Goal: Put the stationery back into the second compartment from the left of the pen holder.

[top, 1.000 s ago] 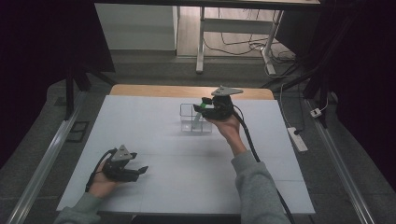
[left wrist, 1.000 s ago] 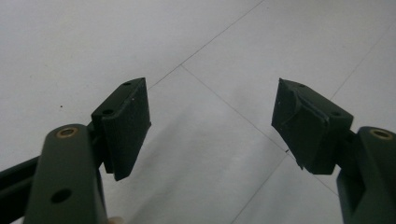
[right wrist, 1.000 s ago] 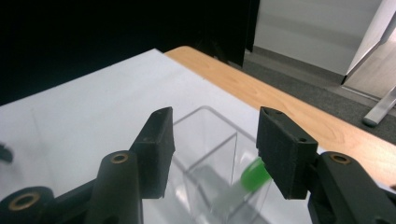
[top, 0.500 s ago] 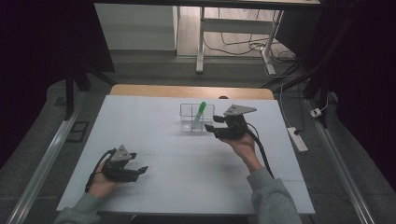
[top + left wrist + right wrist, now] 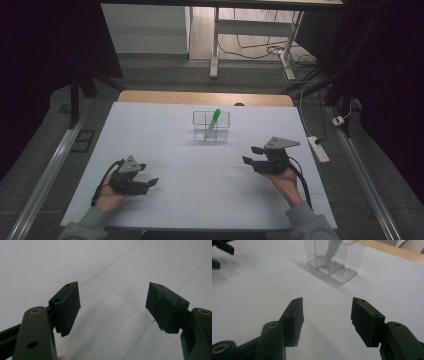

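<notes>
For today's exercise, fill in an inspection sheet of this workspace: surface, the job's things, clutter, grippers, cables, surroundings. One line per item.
Surface: white table top with faint seam lines; a wooden strip shows along its far edge.
Job's things: green marker stands tilted in a clear divided container near the far middle.
Clutter: nothing seen on the table top.
Grippers: left gripper is open with nothing between its jaws, low over the near left; right gripper is open with nothing between its jaws, at the near right, apart from the container.
Cables: one trails from each gripper; a power strip lies on the floor to the right, loose cables beyond.
Surroundings: dark room, a white table leg behind.
</notes>
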The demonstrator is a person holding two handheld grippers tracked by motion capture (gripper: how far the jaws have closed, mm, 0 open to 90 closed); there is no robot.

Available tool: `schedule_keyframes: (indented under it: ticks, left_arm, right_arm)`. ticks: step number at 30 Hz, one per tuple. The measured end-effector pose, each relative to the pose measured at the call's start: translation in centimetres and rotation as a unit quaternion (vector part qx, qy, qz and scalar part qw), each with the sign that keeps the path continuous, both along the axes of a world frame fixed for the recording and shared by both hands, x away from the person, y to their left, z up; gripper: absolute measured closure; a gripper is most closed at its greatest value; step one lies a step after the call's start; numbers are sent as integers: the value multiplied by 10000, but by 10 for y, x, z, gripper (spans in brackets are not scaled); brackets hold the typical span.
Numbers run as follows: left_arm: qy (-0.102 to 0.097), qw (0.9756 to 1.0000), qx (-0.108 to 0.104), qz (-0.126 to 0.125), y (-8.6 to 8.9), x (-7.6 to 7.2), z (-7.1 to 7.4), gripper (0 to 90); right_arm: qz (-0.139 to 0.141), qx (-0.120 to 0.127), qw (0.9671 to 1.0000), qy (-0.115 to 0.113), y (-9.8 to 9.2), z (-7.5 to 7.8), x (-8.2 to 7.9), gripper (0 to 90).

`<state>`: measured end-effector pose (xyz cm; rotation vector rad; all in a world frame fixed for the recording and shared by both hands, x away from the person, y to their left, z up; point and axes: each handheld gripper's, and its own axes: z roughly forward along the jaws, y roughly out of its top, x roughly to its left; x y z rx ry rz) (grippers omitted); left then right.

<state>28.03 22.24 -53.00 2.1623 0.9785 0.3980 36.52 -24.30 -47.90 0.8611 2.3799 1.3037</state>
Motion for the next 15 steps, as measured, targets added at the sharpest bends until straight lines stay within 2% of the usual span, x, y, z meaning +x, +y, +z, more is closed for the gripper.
schedule_keyframes:
  ticks: [1, 2, 6, 15]
  left_arm:
    - [-5, 10000, 1, 3, 0, 0, 0, 270]
    - [-4, 10000, -5, 1, 0, 0, 0, 270]
    - [-11, 10000, 2, 2, 0, 0, 0, 270]
    - [-27, 10000, -29, 6, 0, 0, 1, 270]
  right_arm:
    - [-28, -28, 10000, -23, -8, -4, -6, 427]
    - [-28, -28, 10000, -23, -8, -4, -6, 427]
    - [-134, -107, 9999, -19, -29, -8, -18, 423]
    - [-200, -78, 9998, 54, -50, -19, -31, 418]
